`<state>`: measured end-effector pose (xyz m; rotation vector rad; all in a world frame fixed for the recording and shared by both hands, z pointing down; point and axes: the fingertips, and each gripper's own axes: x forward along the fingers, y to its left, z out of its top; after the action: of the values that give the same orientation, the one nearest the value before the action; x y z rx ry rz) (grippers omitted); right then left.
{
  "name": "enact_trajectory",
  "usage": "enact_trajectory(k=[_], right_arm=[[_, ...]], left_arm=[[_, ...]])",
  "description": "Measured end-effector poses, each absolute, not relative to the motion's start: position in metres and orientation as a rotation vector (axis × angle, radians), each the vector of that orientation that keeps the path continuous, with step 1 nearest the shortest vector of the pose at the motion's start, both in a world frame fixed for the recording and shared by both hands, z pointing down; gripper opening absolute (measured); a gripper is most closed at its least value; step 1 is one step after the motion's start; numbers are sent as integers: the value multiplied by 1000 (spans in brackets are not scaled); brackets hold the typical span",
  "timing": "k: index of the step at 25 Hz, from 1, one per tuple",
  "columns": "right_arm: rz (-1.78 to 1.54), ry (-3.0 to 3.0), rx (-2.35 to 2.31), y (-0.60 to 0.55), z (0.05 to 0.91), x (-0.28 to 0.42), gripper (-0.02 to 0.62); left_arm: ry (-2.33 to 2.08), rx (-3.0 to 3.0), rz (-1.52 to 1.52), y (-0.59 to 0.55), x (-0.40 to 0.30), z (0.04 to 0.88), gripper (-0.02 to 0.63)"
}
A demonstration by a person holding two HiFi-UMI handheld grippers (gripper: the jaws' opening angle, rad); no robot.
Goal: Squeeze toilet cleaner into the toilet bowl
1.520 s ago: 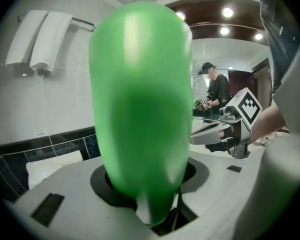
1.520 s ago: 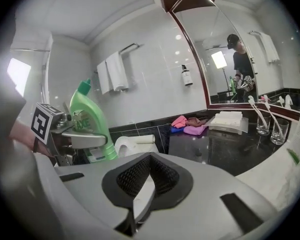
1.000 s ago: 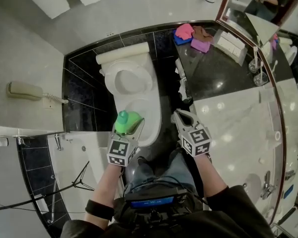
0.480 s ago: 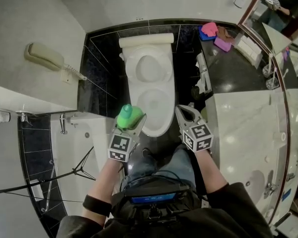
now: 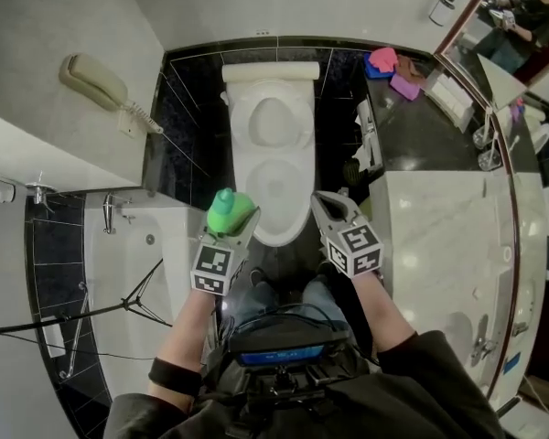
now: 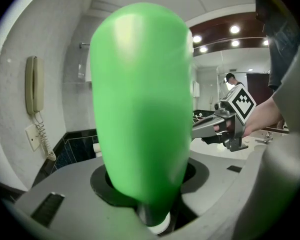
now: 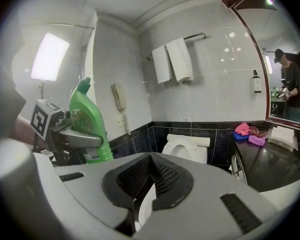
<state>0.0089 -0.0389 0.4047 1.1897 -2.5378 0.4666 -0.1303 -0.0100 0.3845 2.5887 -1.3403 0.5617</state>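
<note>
The white toilet (image 5: 273,122) stands straight ahead with its lid up and its bowl (image 5: 279,195) uncovered. My left gripper (image 5: 236,219) is shut on a green toilet cleaner bottle (image 5: 229,211), held upright at the bowl's front left rim. In the left gripper view the bottle (image 6: 142,99) fills the middle between the jaws of the left gripper (image 6: 150,189). My right gripper (image 5: 325,210) is shut with nothing in it, at the bowl's front right. The right gripper view shows its closed jaws (image 7: 150,170), the bottle (image 7: 90,121) to the left and the toilet (image 7: 186,146) beyond.
A wall phone (image 5: 96,85) hangs to the left, above a bathtub (image 5: 160,245) and a black tripod (image 5: 137,305). A black counter (image 5: 421,126) with pink and purple cloths (image 5: 384,62) and a marble vanity (image 5: 439,236) stand to the right. Towels (image 7: 172,61) hang above the toilet.
The view has swung so the toilet now sits straight ahead. Both grippers have moved across with the person to the front of the bowl. The left still holds the bottle.
</note>
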Motion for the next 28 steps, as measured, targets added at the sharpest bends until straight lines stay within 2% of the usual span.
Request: enact_trajectory(k=[19, 28], right_arm=[[434, -2597, 1046, -32, 400, 21, 12], [326, -2823, 727, -18, 344, -22, 12]], left_arm=[[-1391, 2536, 565, 12, -124, 387, 201], [-1339, 2562, 595, 15, -117, 385, 199]])
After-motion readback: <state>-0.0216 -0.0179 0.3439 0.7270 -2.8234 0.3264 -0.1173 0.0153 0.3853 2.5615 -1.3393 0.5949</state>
